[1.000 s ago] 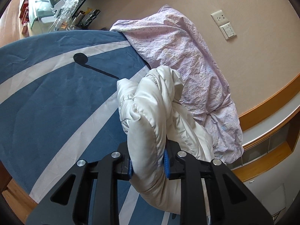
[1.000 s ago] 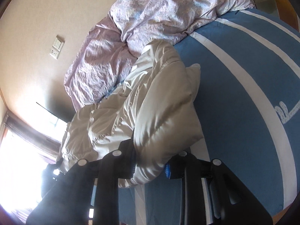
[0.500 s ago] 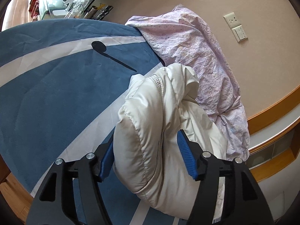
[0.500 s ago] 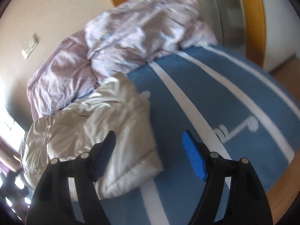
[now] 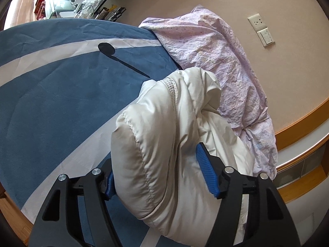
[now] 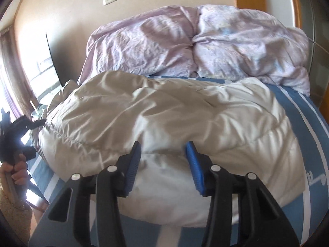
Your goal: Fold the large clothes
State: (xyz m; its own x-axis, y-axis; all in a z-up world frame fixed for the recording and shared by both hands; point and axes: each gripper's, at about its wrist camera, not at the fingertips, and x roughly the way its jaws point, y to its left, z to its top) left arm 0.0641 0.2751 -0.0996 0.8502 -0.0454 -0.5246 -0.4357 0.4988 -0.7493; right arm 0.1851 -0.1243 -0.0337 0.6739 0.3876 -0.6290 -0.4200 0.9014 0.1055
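a puffy cream-white quilted jacket (image 6: 168,123) lies folded into a thick bundle on a bed with a blue bedspread (image 5: 61,94) crossed by white stripes. its shiny fabric is creased, with stitched seams running across padded sections, and one rounded end bulges up toward the left camera. behind it, against the beige wall, sits a rumpled lilac duvet (image 6: 195,43). the left gripper (image 5: 159,170) has its blue-padded fingers spread apart on either side of the jacket's rounded end, released, the right pad clear of the fabric. the right gripper (image 6: 163,164) faces the long side of the bundle; its fingers are closing, with the jacket's edge just ahead between them but not yet pinched.
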